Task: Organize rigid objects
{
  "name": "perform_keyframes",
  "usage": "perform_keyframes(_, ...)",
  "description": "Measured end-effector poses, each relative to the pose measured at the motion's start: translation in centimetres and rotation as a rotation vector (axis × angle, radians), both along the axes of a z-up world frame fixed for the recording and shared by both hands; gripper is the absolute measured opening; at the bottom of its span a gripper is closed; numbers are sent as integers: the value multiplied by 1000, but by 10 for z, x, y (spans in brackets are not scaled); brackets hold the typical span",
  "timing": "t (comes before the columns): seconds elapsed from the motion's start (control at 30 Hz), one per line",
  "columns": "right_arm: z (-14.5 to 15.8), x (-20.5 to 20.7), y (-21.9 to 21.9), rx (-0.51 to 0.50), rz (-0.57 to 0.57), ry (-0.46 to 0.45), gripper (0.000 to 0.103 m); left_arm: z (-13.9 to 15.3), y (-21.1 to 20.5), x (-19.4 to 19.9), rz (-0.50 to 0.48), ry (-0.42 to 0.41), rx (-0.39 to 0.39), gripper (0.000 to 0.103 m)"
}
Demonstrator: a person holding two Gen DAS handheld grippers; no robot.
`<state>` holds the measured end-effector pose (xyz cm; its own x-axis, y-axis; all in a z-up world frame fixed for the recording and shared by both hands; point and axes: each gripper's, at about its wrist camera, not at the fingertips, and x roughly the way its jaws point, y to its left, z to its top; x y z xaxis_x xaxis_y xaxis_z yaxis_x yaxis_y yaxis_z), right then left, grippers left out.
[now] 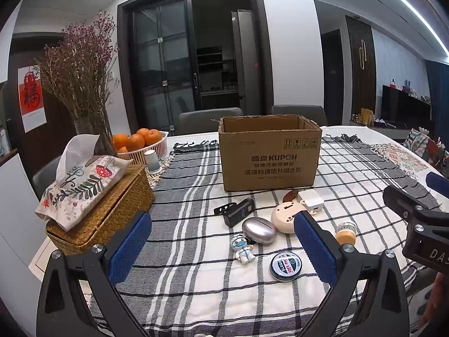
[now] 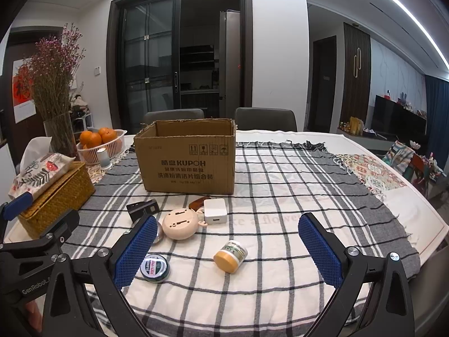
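Both spread wide and empty above the surface: left hand-held gripper, right hand-held gripper. Just ahead, small objects scattered: round tin, toppled jar, white charger, silver case. Beyond those, open cardboard box.

Brown box, black-grey-white plaid cloth, silver case, white charger, cream disc, orange-lidded jar, blue claw pads.
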<state>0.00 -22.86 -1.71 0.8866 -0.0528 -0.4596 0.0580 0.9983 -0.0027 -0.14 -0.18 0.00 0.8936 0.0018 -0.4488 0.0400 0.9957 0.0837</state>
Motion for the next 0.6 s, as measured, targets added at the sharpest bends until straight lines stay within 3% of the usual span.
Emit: perform_keyframes(0.6, 0, 0, 1, 0, 1, -1, 102, 0, 0, 0, 0, -2, 2, 103)
